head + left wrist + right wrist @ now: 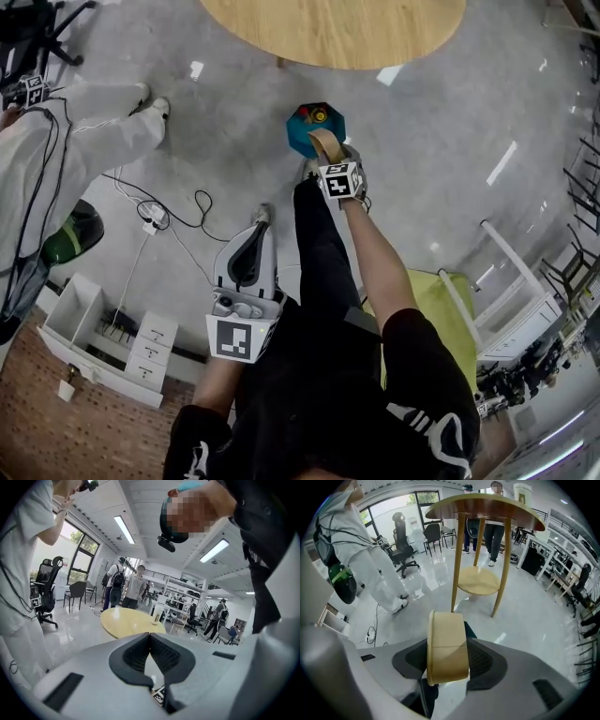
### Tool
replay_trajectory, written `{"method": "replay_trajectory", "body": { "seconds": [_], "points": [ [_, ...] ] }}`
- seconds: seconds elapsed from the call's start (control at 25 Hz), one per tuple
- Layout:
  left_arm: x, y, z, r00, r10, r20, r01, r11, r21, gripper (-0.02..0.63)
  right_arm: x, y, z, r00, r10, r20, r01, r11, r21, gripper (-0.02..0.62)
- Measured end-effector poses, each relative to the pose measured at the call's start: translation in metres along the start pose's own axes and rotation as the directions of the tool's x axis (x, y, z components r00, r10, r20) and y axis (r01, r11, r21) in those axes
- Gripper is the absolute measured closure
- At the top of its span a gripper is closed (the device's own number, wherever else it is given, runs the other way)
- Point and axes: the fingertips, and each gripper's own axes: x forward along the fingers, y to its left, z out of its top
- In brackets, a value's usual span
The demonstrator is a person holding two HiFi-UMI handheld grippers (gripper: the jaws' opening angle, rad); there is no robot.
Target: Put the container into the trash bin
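We'd say open-plan office, kinda lab-ish. Swivel office chairs (404, 541) by big windows (393, 508), ceiling strip lights (124, 529), polished grey floor (534, 616), storage racks (183, 595) at back, people (136, 588) standing around, power strip (153, 223) with cables on floor.

I held the container (327, 145) between the jaws of the right gripper (330, 155), just above the trash bin (298, 139). The bin stood on the floor (450, 141) in front of the round table (333, 28). My left gripper (248, 239) hung nearer me, to the left. Farther left stood a person (84, 131), with cables (178, 220) on the floor between us and a drawer unit (112, 342) nearer me than those.
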Motion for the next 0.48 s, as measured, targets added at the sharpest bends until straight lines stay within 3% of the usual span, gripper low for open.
{"method": "replay_trajectory", "body": {
  "seconds": [0.24,0.48],
  "points": [
    [0.006,0.013,-0.024,0.999,0.02,-0.027,-0.02,0.999,-0.028,0.597,0.04,0.004,-0.009,0.999,0.03,-0.037,-0.031,0.999,-0.036,0.362],
    [0.001,0.021,-0.033,0.998,0.024,-0.049,-0.025,1.0,-0.003,0.597,0.066,0.012,-0.018,0.995,0.051,-0.086,-0.055,0.998,-0.04,0.35]
  ]
}}
